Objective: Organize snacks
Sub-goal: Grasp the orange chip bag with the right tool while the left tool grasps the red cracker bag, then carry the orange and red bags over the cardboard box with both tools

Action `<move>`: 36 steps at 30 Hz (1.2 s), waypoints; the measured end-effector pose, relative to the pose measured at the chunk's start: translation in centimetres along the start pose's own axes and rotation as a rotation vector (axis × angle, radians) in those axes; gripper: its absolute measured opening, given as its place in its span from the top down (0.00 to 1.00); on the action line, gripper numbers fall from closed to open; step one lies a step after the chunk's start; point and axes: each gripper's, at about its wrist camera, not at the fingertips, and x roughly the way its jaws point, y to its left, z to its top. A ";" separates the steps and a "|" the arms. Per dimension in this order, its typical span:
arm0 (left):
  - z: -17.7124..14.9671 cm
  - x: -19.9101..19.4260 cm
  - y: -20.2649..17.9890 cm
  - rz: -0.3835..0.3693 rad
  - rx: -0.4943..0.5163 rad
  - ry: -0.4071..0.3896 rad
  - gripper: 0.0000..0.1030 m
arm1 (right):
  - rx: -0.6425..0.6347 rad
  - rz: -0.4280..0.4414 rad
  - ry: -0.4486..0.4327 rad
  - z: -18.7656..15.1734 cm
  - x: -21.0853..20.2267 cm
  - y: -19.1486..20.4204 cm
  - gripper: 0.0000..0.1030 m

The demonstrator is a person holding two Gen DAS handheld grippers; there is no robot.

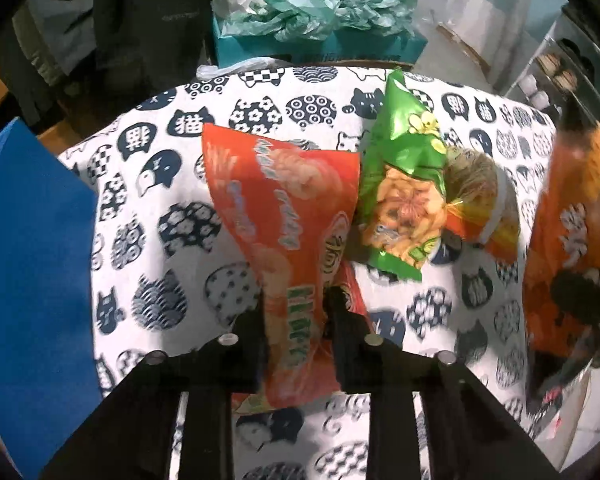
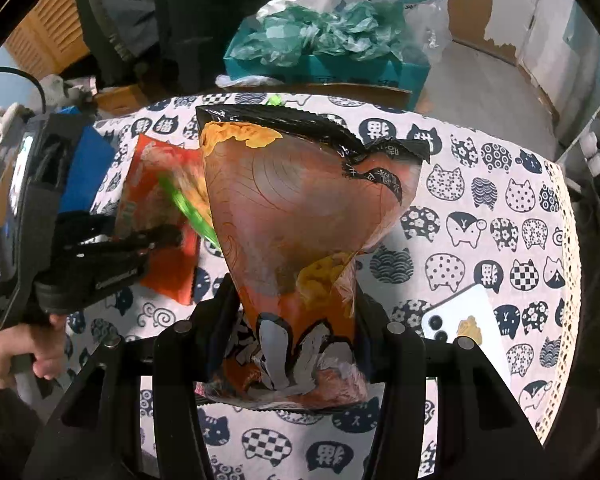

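- Left claw (image 1: 296, 320): at the lower centre of the left wrist view, I have its fingers pinching the lower end of the red-orange snack bag (image 1: 288, 220); the bag runs up from the pads toward the middle of the frame over the table (image 1: 160, 208).
- Right claw (image 2: 296, 320): at the lower centre of the right wrist view, I have it clamped on the narrowed lower part of the orange snack bag (image 2: 300, 216), whose black crimped top edge reaches the upper middle of the frame.
- Green snack bag (image 1: 404, 184): right of centre in the left wrist view, lying on the cat-print cloth just beside the red-orange bag.
- Blue box (image 1: 32, 280): fills the left edge of the left wrist view.
- White phone (image 2: 464, 324): lower right of the right wrist view, flat on the cloth.
- Teal box (image 2: 320, 68): top centre, beyond the table, heaped with crumpled green plastic.
- Hand (image 2: 16, 348): lower left of the right wrist view, gripping the left tool's handle.
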 end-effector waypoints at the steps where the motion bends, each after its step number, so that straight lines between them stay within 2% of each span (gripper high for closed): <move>1: -0.3 -0.3 0.2 -0.002 0.004 0.005 0.78 | -0.003 0.002 0.000 0.0 -0.1 0.3 0.52; 8: -2.9 -1.9 1.8 -0.023 -0.015 0.018 0.80 | -0.021 0.019 0.017 -0.6 -0.2 2.0 0.52; 15: -3.8 -3.7 3.3 -0.013 -0.014 0.006 0.84 | -0.052 0.020 0.011 -1.1 -1.0 3.9 0.52; 31: -5.5 -12.2 4.6 -0.015 0.018 -0.145 0.85 | -0.106 0.042 -0.048 -0.7 -4.9 8.5 0.52; 36: -5.8 -15.0 5.4 0.004 0.024 -0.205 0.84 | -0.124 0.053 -0.071 -0.3 -6.0 10.0 0.52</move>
